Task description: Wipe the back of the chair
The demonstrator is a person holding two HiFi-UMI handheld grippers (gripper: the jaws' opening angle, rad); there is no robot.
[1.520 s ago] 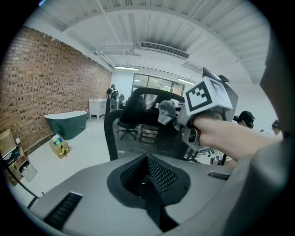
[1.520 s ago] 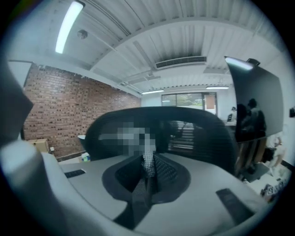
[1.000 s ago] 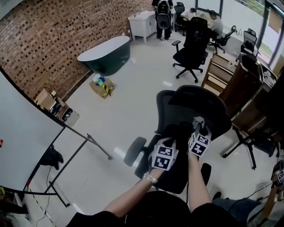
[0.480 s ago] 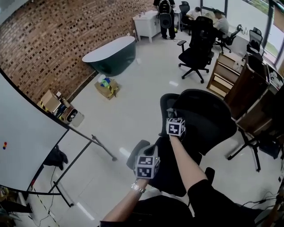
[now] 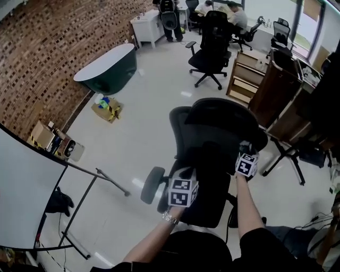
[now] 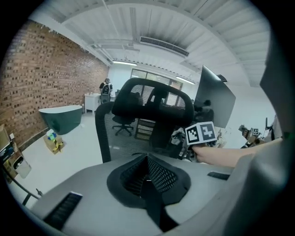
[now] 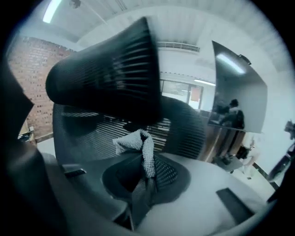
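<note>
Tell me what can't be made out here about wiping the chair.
- Cloth: in the head view, mostly covered by the right gripper's marker cube.
- Whether the cloth touches the chair back: the right gripper view is blurred there.
- People at far desks: head view, too small.

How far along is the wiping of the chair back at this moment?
Done: the grey cloth is already pinched in the right gripper. In hand: the cloth sits close to the mesh backrest, below the headrest; contact is unclear. The left gripper is shut and empty. Left: no wiped patch shows, so likely most of the backrest.
</note>
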